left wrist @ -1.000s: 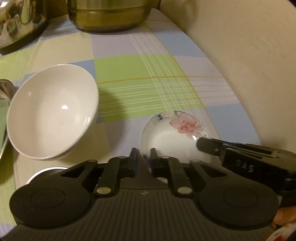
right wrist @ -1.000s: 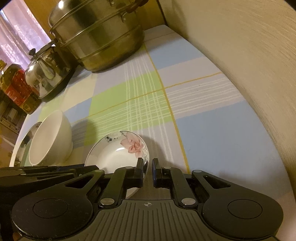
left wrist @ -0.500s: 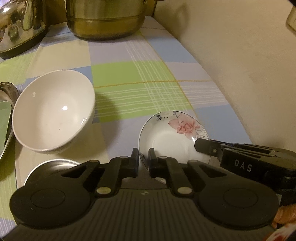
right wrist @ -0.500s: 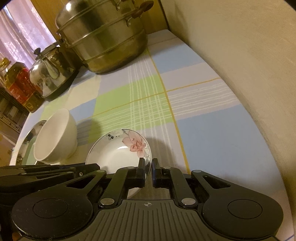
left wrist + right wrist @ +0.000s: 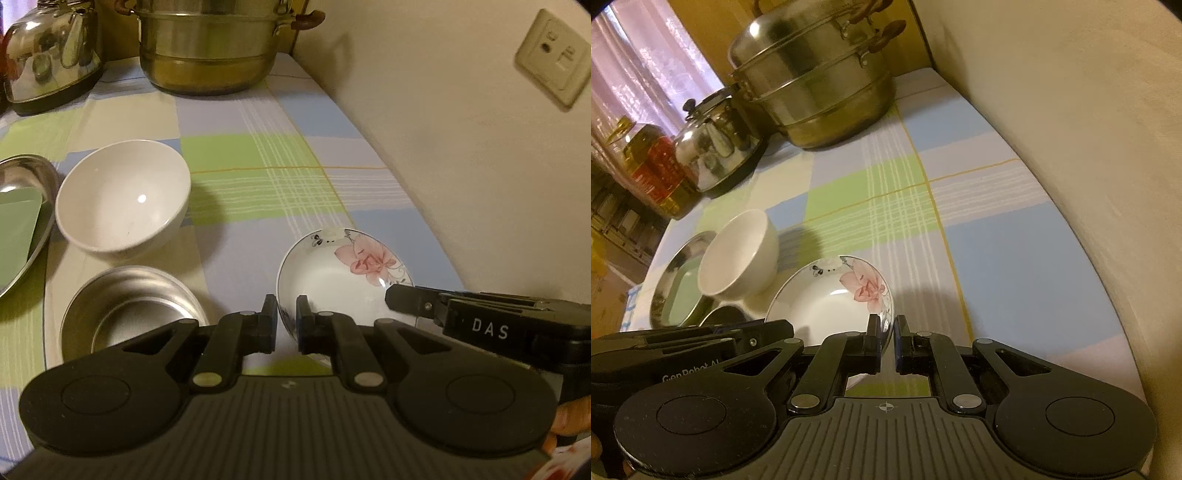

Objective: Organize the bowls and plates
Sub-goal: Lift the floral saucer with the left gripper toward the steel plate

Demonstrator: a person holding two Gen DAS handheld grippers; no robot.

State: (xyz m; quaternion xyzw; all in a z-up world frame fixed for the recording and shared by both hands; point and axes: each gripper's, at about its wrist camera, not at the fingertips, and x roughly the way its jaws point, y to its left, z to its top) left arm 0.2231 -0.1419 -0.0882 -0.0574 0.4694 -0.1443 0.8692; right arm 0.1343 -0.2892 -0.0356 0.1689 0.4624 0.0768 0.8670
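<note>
both grippers pinching floral dish rim: left gripper gripping near edge, right gripper gripping opposite edge. glazed ceramic seeming stiff, slippery, breakable; gripping thin rim suiting it.

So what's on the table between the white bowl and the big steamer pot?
Nothing but checked tablecloth: the stretch from the white bowl to the steamer pot is bare, which shows in both wrist views.

White letters "DAS" are read on the black body of the right gripper, lower right of the left wrist view. "GenRobot AI", partly cut off, is printed on the black left gripper, lower left of the right wrist view. The red label on the oil bottle is illegible.
</note>
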